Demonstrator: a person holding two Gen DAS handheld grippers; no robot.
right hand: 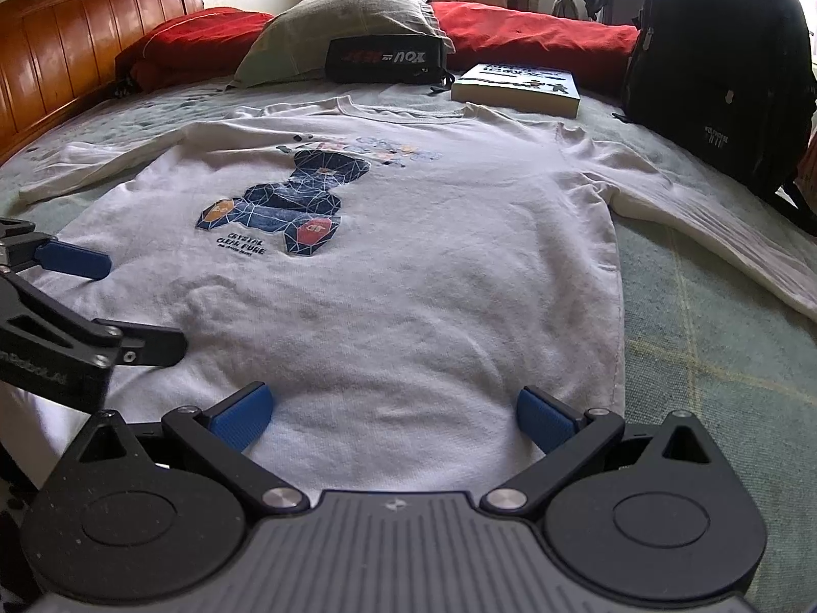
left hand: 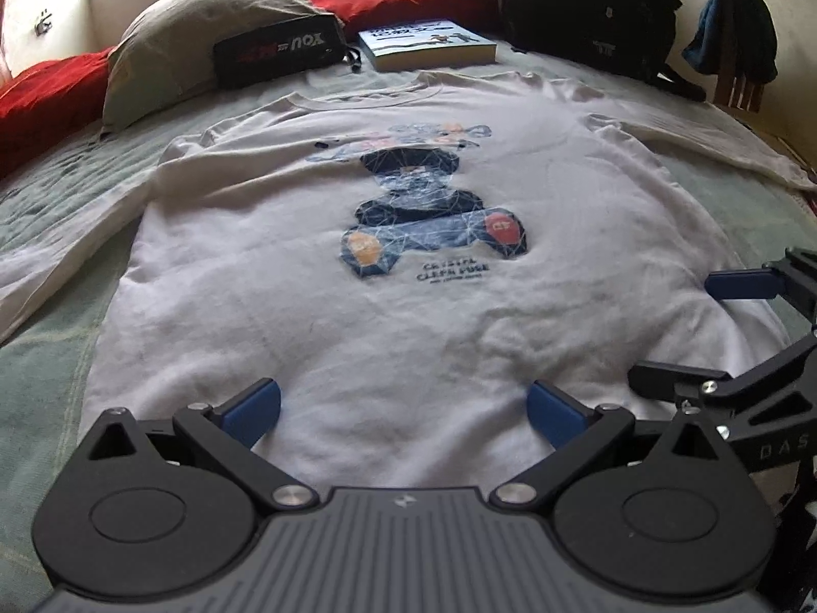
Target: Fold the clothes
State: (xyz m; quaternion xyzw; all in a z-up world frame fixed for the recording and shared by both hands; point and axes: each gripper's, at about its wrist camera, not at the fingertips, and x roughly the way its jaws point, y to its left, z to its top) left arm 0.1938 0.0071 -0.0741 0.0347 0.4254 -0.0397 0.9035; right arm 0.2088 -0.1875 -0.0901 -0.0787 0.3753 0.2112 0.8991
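Note:
A white long-sleeved sweatshirt (left hand: 388,316) (right hand: 408,265) with a dark blue bear print lies face up and flat on the bed, both sleeves spread outward. Over the left part of its hem my left gripper (left hand: 403,408) stands open, blue pads wide apart and nothing pinched between them. It also shows at the left edge of the right wrist view as the left gripper (right hand: 112,301). My right gripper (right hand: 393,416) is open over the hem's right part, near the shirt's right side seam. In the left wrist view the right gripper (left hand: 710,332) comes in from the right edge, open.
The shirt rests on a pale green bedspread (right hand: 715,357). Beyond the collar lie a grey pillow (right hand: 347,25), a black NOX case (right hand: 383,59), a book (right hand: 515,89), red cushions (right hand: 531,30) and a black backpack (right hand: 715,76). A wooden headboard (right hand: 76,36) runs along the left.

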